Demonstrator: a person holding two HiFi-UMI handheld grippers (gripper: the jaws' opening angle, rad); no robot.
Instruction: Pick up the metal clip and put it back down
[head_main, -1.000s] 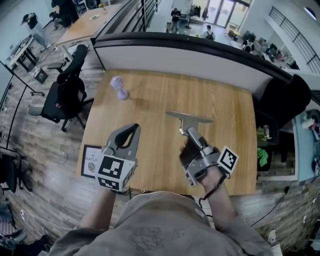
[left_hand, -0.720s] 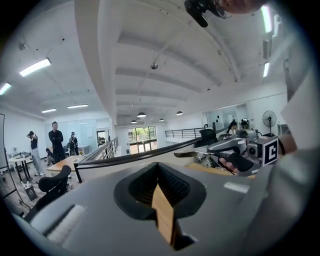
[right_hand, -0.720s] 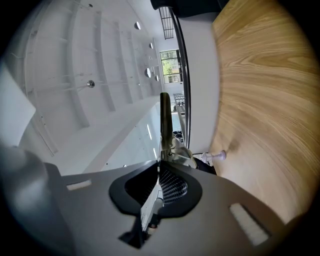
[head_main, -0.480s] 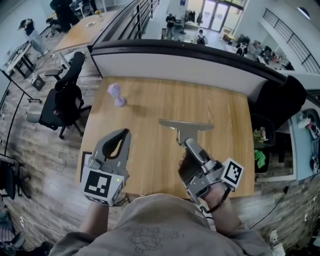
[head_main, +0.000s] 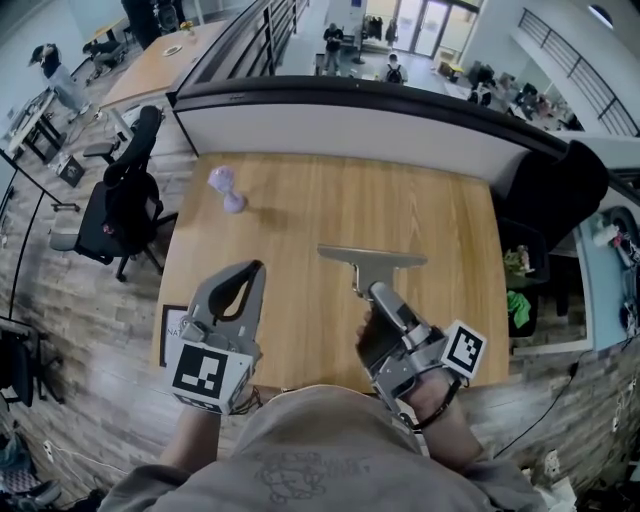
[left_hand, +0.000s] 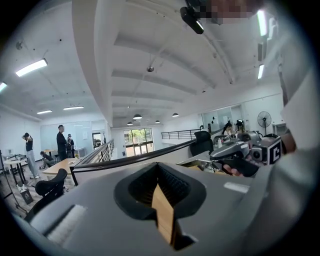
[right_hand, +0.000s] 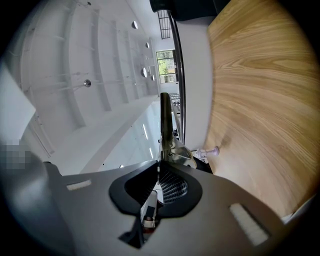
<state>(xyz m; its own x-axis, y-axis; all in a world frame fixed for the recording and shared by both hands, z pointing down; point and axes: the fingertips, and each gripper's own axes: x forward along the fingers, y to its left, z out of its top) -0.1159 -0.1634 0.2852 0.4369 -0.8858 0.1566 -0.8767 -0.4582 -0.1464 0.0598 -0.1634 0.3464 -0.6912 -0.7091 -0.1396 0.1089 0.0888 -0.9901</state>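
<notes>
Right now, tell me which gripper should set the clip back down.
Right. The right gripper is shut on the clip, holding it over the table. The left gripper is shut on nothing, off to the side.

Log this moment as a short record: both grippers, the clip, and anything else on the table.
left gripper: shut, empty, over the table's near left part
right gripper: shut on the metal clip's narrow end
metal clip: wide bar at the far end, lying crosswise to the gripper
table: wooden top
purple object: small, at the far left of the table, apart from both grippers
</notes>
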